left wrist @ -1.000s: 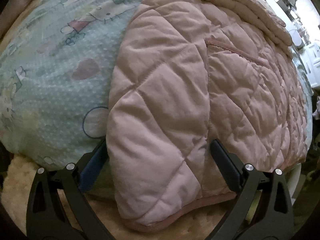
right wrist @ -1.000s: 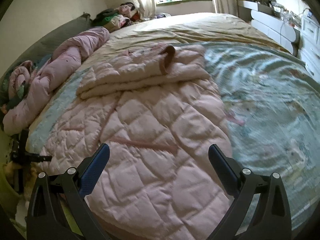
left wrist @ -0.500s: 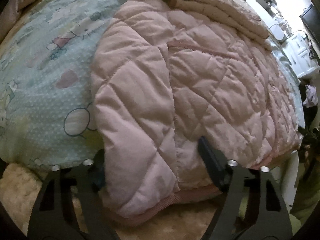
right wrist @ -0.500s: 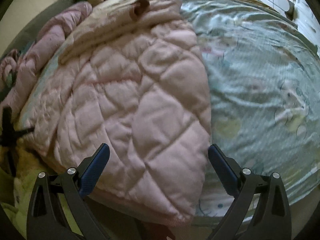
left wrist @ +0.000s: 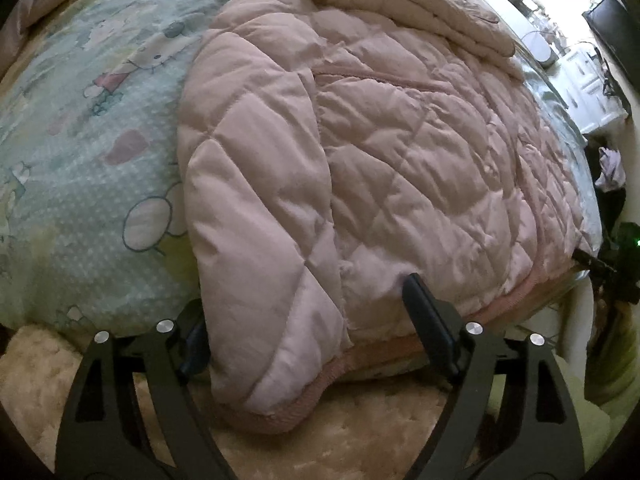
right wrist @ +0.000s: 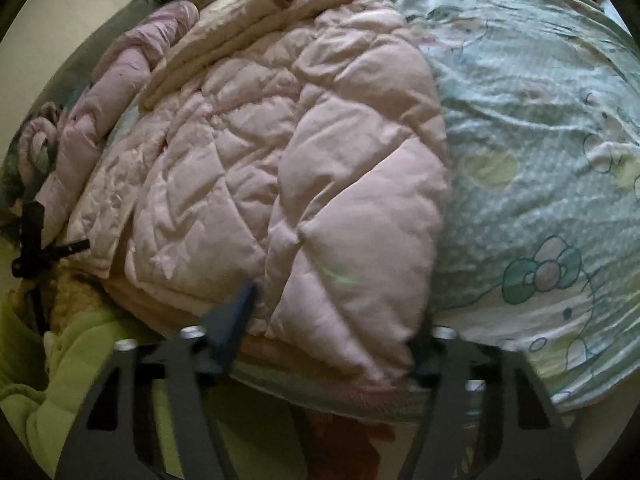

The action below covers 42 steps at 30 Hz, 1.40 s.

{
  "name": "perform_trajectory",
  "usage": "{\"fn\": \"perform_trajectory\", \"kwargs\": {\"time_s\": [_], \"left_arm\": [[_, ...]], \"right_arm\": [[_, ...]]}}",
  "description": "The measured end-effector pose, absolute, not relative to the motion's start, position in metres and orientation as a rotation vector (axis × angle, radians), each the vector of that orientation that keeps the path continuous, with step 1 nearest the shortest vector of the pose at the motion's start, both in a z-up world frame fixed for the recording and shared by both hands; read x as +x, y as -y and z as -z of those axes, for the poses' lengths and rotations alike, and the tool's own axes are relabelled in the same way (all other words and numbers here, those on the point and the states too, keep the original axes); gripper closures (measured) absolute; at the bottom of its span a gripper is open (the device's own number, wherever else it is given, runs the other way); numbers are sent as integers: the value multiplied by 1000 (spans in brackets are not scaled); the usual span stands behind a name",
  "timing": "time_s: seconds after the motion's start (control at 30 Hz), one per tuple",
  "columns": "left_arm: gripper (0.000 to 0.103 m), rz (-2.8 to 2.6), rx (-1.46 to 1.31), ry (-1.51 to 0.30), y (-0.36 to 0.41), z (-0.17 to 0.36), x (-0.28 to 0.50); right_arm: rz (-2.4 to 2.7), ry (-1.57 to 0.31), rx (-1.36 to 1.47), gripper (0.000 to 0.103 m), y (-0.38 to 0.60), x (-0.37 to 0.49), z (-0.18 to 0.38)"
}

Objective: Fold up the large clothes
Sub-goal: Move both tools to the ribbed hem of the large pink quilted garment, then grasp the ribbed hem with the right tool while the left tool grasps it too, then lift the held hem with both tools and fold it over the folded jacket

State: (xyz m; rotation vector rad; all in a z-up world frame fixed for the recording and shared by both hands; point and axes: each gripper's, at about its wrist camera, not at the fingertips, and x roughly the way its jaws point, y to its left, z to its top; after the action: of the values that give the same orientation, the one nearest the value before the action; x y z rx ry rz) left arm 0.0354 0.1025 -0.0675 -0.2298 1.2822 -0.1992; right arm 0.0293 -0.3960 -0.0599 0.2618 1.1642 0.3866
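Across the bed (left wrist: 92,128), under its pale cartoon-print sheet: a pink quilted jacket (left wrist: 384,152), spread flat, upper part already folded into a layered band toward the top of both frames. Long axis running from the near bed edge at the bottom of the frame up and away to that band. Ribbed hem (left wrist: 384,350) lying along the near edge, straight ahead of both tools, partly overhanging.

At lower centre of the left wrist view: left hand-held gripper (left wrist: 304,334), fingers spread, straddling the near left hem corner without pinching it. At lower centre of the right wrist view: right hand-held gripper (right wrist: 332,328), blurred, fingers likewise apart around the opposite hem corner, no clamp visible.

Each corner equally close to its own tool. Likely next: close on both corners, then carry the hem up along the long axis onto the folded band.
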Motion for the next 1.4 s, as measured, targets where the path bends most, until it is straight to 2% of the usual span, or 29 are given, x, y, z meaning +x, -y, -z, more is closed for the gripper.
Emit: {"fn": "perform_trajectory", "kwargs": {"time_s": [0.07, 0.2, 0.27, 0.3, 0.37, 0.4, 0.47, 0.83, 1.4], "left_arm": [[26, 197, -240, -1296, -104, 71, 37], [27, 183, -244, -1307, -103, 73, 39], [46, 172, -259, -1292, -105, 71, 39], [52, 165, -270, -1286, -105, 71, 40], [80, 148, -305, -1260, -112, 67, 39], [86, 149, -325, -1240, -116, 64, 38], [89, 172, -341, -1216, -122, 56, 37], [90, 181, -336, -940, -119, -26, 52], [90, 145, -273, -839, -97, -69, 99]], "right_arm": [[-410, -1129, 287, 74, 401, 30, 52], [-473, -1018, 280, 82, 400, 30, 23], [-512, -936, 307, 83, 401, 31, 5], [-525, -898, 319, 83, 403, 32, -4], [-544, -838, 326, 83, 402, 38, -20], [-548, -823, 323, 83, 401, 41, -24], [-555, -794, 317, 83, 400, 46, -32], [-570, -643, 344, 84, 400, 72, -64], [-543, -541, 363, 86, 395, 130, -101]]}}
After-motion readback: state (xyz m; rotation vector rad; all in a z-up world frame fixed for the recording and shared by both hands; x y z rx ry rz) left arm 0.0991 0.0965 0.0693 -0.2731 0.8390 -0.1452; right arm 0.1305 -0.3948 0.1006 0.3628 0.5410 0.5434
